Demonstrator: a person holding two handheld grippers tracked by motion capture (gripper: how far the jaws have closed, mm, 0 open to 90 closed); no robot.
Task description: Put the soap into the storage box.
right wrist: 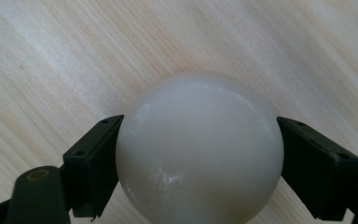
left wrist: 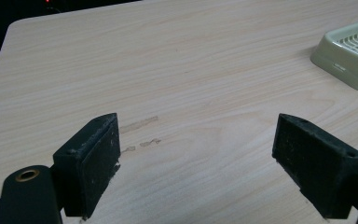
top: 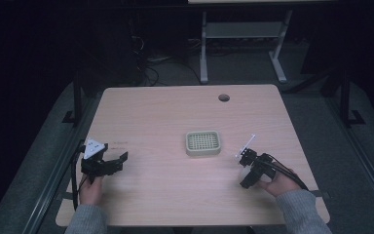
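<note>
A smooth white ball (right wrist: 199, 149) sits between the right gripper (top: 251, 168)'s jaws, both pads touching it, at the table (top: 165, 112)'s four o'clock. The pale slotted dish (top: 203, 143) lies centrally, toward ten o'clock of it. The left gripper (left wrist: 196, 163) idles at eight o'clock, jaws wide and empty. The glossy round surface may squirt out under an off-centre squeeze.

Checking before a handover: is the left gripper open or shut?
Open: the left gripper has its fingers wide apart, bare table between.

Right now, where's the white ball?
The white ball sits between the right gripper's fingers, at the table's right side, just right of the green slotted dish.
</note>
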